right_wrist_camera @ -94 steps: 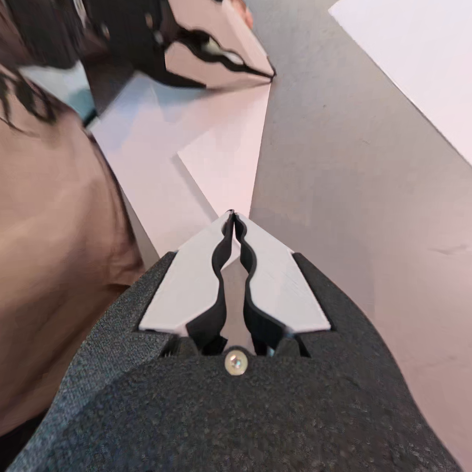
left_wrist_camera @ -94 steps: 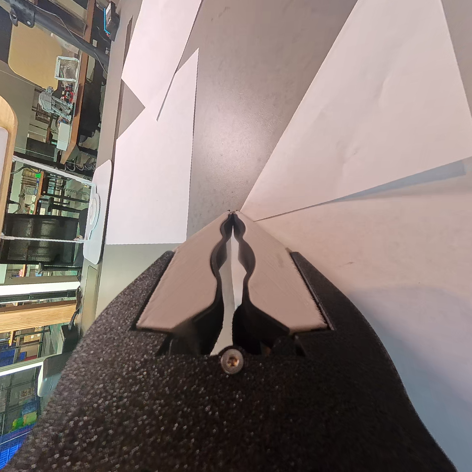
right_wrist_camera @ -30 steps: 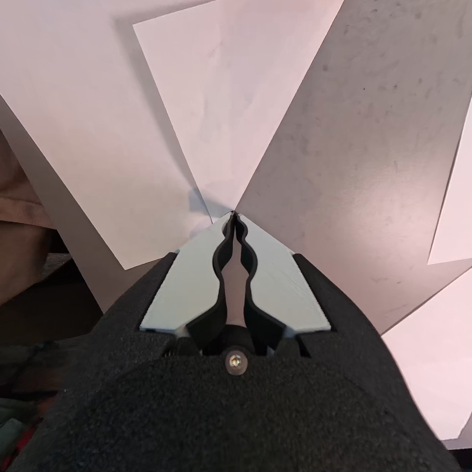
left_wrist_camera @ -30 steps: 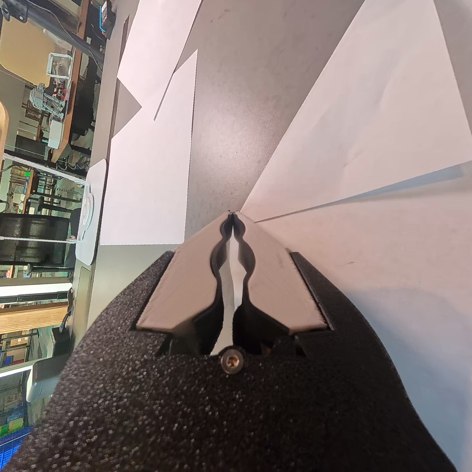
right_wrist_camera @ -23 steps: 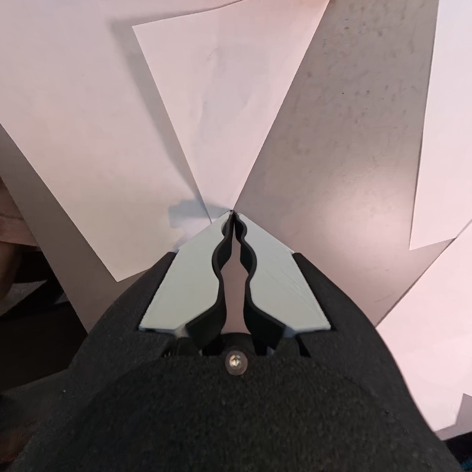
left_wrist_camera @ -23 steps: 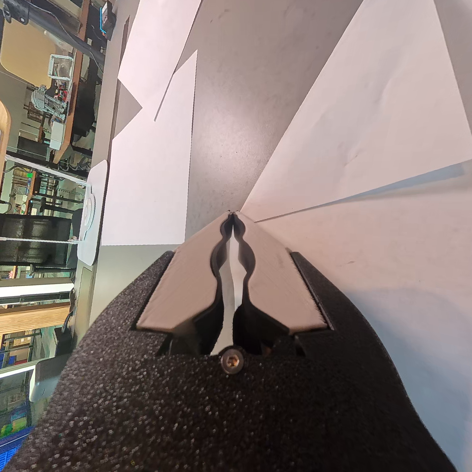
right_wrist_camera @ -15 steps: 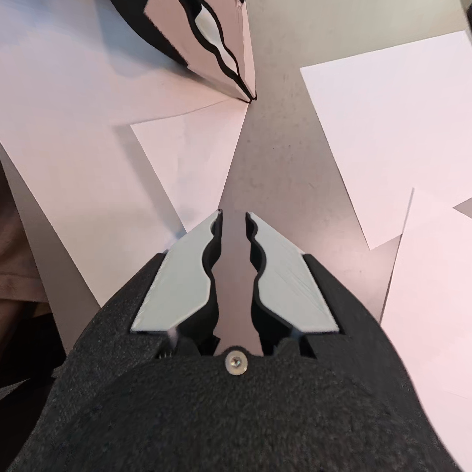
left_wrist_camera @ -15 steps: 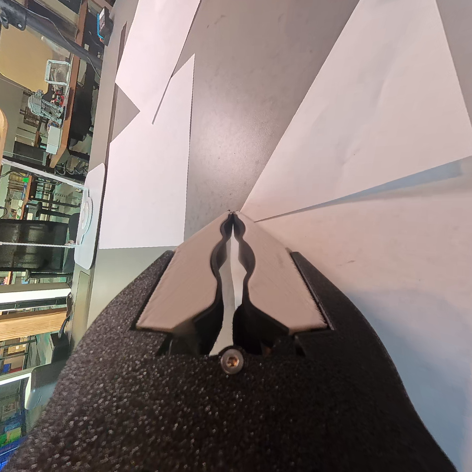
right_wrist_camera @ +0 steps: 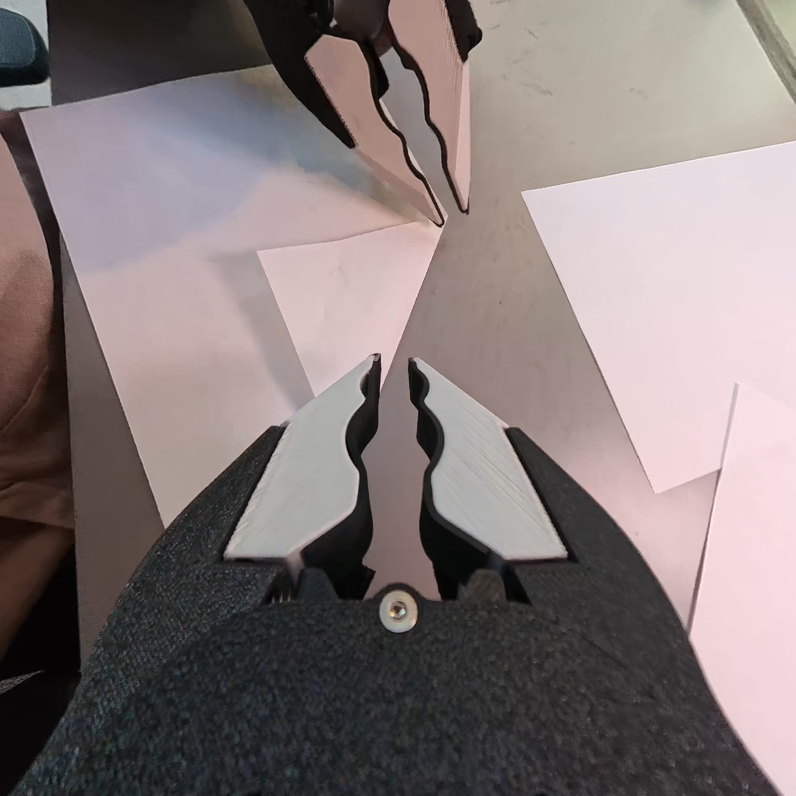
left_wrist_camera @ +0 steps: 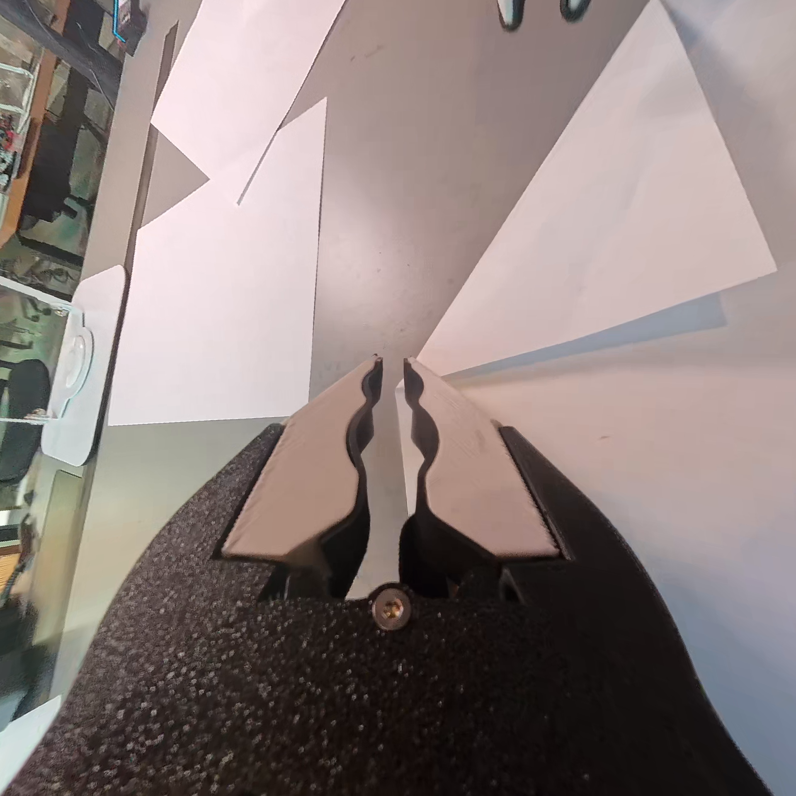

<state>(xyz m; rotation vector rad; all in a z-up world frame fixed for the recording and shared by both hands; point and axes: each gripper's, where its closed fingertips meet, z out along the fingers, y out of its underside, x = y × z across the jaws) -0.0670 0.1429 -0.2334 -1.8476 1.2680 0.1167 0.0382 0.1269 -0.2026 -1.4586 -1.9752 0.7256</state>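
Both slightly parted, gripping nothing: left tool [left_wrist_camera: 391, 358] hovering at folded white sheet's [left_wrist_camera: 603, 241] corner, right tool [right_wrist_camera: 394, 359] hanging over grey surface [right_wrist_camera: 495, 301] beside its point.

grey tabletop [right_wrist_camera: 517, 301] under everything | folded white sheet [right_wrist_camera: 206, 275] at 10 o'clock in the right wrist view, flap turned over | flat white sheet [right_wrist_camera: 672, 301] at 2 o'clock | another sheet [right_wrist_camera: 758, 560] overlapping it at 4 | white plate-like piece [left_wrist_camera: 82, 357] at table edge, 9 o'clock, left wrist view
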